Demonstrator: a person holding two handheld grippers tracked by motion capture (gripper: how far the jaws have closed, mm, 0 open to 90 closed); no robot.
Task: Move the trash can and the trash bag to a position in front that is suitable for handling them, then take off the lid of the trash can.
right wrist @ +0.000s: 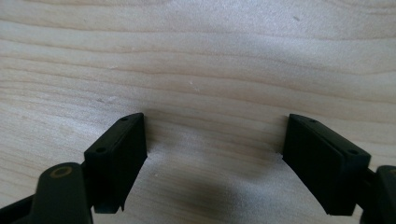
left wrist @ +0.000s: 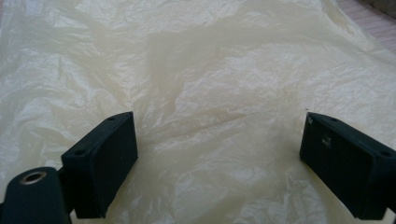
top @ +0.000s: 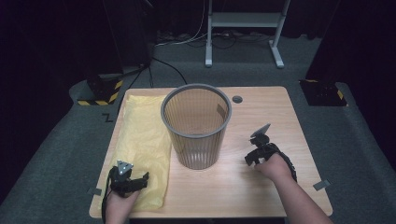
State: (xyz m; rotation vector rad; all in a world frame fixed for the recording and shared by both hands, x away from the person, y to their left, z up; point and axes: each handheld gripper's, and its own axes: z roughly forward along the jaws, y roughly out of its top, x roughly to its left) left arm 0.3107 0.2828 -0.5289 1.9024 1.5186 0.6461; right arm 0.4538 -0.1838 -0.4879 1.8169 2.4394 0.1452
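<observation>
Yellow plastic bag (top: pixel 142 140) lies flat on table (top: pixel 261 112) just left of the grey bin (top: pixel 196 123), thin, limp & slippery, prob best pinched at near edge; L gripper (top: pixel 135 181) jaws wide over it, R gripper (top: pixel 254 156) wide, both empty.

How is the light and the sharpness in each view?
High view: lit table, dark surroundings, soft focus. Left gripper view: yellow bag washed out pale, wrinkles clear. Right gripper view: wood grain sharp far off, blurred near the jaws, with a shadow between them.
</observation>
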